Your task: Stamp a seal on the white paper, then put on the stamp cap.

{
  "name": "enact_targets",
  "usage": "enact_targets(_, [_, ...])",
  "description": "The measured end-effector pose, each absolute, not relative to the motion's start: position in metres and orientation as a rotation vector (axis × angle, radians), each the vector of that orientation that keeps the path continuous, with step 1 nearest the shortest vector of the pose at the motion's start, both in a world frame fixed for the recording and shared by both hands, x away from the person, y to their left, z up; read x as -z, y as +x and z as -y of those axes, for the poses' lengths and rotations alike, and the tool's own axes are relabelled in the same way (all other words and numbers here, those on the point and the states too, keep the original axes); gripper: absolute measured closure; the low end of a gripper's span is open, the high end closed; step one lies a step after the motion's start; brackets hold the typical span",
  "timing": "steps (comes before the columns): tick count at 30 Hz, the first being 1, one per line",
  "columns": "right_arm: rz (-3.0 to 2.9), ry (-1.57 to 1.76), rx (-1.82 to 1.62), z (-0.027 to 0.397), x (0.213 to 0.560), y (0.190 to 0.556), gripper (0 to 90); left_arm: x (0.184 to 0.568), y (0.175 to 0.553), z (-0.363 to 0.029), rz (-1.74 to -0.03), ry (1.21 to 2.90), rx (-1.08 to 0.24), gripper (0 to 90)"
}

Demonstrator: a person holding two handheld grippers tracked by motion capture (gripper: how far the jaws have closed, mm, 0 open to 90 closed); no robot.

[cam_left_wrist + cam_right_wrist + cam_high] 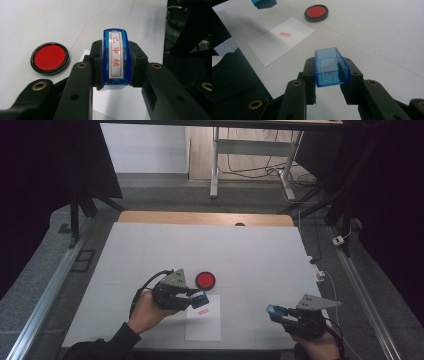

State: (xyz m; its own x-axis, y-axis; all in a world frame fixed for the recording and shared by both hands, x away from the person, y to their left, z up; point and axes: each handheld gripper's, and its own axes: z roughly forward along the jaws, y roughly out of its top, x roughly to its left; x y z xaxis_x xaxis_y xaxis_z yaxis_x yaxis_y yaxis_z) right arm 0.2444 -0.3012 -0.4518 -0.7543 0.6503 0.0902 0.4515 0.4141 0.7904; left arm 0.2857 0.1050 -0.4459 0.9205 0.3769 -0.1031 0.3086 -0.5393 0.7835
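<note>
A: Left gripper (pixel 200 299)?
B: Fingers (pixel 82 75) clenched on the blue stamp (pixel 115 58). Held off the table (pixel 150 250), above the top edge of the white paper (pixel 204 327). Label with red characters turned toward the gripper's camera.

A: Right gripper (pixel 274 311)?
B: Fingers (pixel 309 72) clenched on the clear blue cap (pixel 331 67). Held low near the front right part of the table, well apart from the stamp. Open side of the cap faced up and away; traces of red ink inside.

A: Paper?
B: Lay flat on the table near the front edge, between the two hands. Carried one small red rectangular print (pixel 285 34) near its top.

A: Ink pad?
B: Round, black rim, red centre (pixel 205 280). Sat on the table just beyond the paper's top edge, close beside the left gripper. Not touched by either gripper.

A: Hands?
B: Left hand (pixel 147 312) and dark sleeve entered from the bottom left; right hand (pixel 320 345) at the bottom right.
</note>
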Motion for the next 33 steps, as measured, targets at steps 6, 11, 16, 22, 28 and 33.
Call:
enact_targets(6, [-2.439, 0.967, -1.259, 0.301, 0.452, 0.244, 68.5, 0.44, 0.286, -0.113, -0.476, 2.138, -0.087, 69.9])
enact_targets(11, [-2.441, 0.966, -1.253, 0.301, 0.452, 0.244, 68.5, 0.436, 0.285, -0.117, -0.474, 2.095, -0.066, 69.9])
enact_targets(16, [-2.443, 0.964, -1.26, 0.301, 0.452, 0.244, 68.5, 0.434, 0.284, -0.119, -0.462, 2.079, -0.063, 70.0])
enact_targets(22, [-2.447, 0.966, -1.258, 0.301, 0.452, 0.244, 68.5, 0.433, 0.284, -0.12, -0.454, 2.075, -0.062, 70.0])
enact_targets(28, [-2.438, 0.966, -1.264, 0.301, 0.452, 0.245, 68.5, 0.434, 0.284, -0.12, -0.446, 2.077, -0.057, 69.9])
enact_targets(33, [-2.435, 0.961, -1.284, 0.301, 0.45, 0.244, 68.5, 0.433, 0.284, -0.12, -0.444, 2.078, -0.054, 69.9])
